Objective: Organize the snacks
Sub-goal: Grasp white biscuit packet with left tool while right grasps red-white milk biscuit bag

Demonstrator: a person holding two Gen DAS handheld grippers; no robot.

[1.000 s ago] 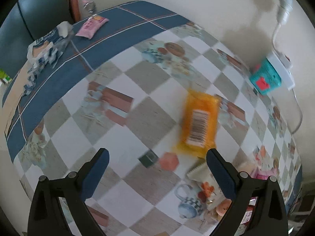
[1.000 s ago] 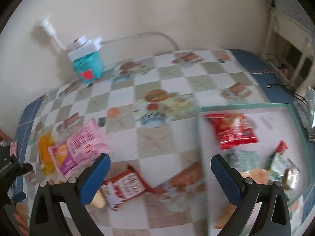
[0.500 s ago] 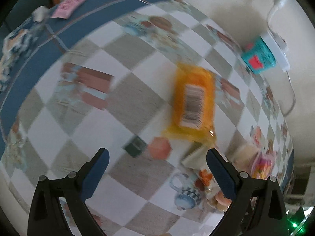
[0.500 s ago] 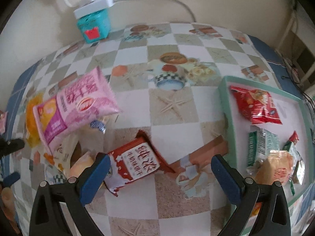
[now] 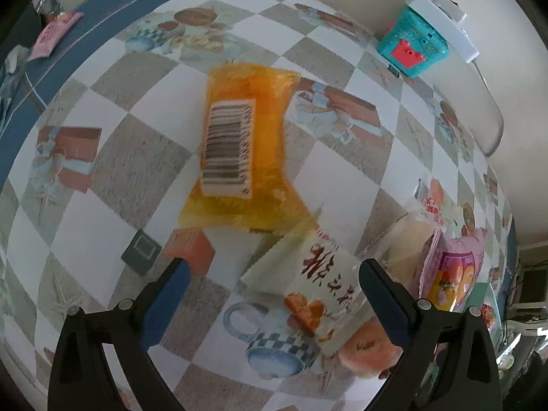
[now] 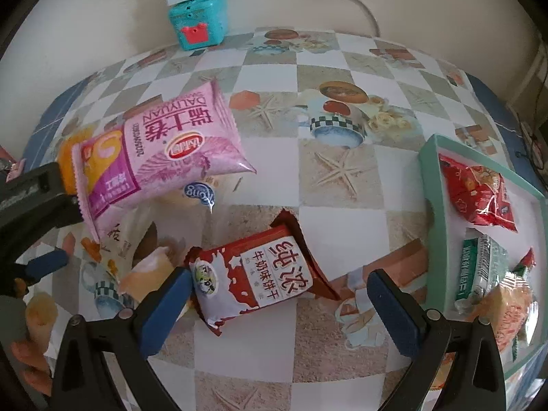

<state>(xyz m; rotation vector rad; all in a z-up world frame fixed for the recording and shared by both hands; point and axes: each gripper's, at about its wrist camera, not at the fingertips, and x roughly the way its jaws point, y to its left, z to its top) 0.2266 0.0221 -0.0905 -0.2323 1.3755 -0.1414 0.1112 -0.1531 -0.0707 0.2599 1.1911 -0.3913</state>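
Over checkered tablecloth [image 5: 144, 157], both grippers [image 5: 270, 284] [image 6: 277, 294] wide apart, empty.

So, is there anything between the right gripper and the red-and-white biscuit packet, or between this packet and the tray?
Nothing visible blocks either path. The right gripper is open, with the red-and-white biscuit packet lying between its fingers. From the packet to the green tray there is only bare tablecloth.
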